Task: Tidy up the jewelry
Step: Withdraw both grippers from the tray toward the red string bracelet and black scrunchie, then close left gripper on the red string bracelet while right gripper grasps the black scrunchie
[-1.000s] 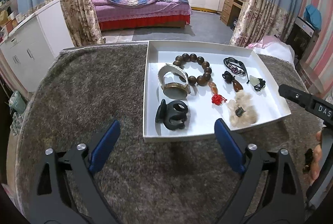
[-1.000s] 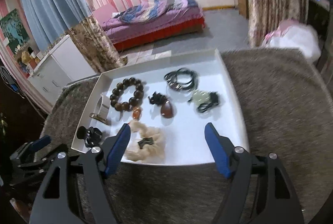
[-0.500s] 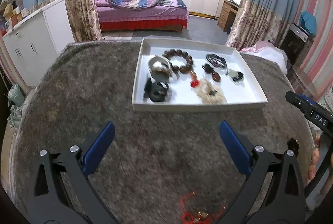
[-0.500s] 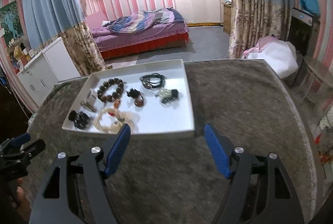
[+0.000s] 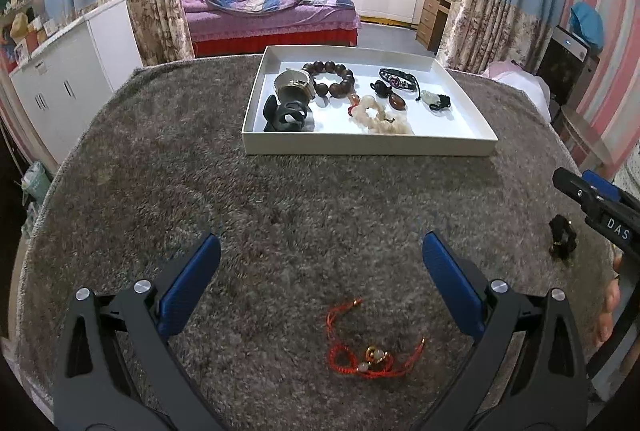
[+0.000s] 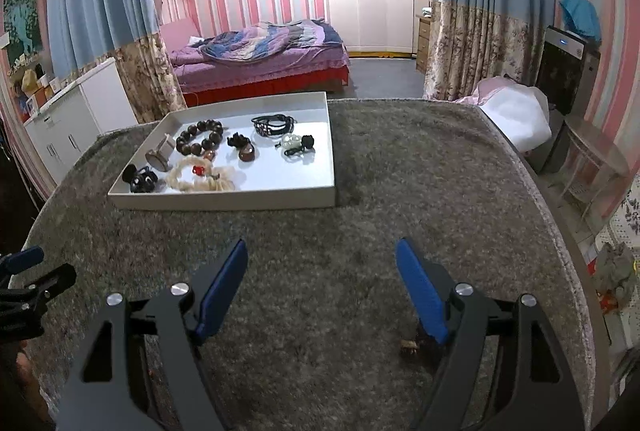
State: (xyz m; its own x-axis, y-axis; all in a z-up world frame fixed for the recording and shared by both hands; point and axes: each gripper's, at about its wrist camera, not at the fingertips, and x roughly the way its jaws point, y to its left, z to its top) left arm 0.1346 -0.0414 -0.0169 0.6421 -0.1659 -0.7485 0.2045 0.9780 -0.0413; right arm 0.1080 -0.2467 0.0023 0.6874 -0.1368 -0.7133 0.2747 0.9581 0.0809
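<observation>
Left hand-held gripper (image 5: 320,267): I see its blue pads spread as wide as they go, nothing held, over bare grey carpeted tabletop (image 5: 160,191).
Right hand-held gripper (image 6: 322,285): I read the jaws as fairly wide and empty, over the same carpet.
Red cord bracelet (image 5: 372,351): lies loose on the carpet just behind the left pads, nearer the right one, untouched.
Small dark trinket (image 5: 562,235): sits on the carpet at the right edge of the left view, beside the other gripper's tip.
White tray (image 5: 368,145): farther back on the tabletop, well apart from both grippers.
Tray contents: wooden bead bracelet (image 5: 332,79), black hair claw (image 5: 286,113), cream scrunchie (image 5: 380,117), black cord bracelet (image 5: 398,83), pendants.
In my way: I see nothing between the grippers and the tray.
Surroundings: bed (image 6: 260,59) and curtains behind.
</observation>
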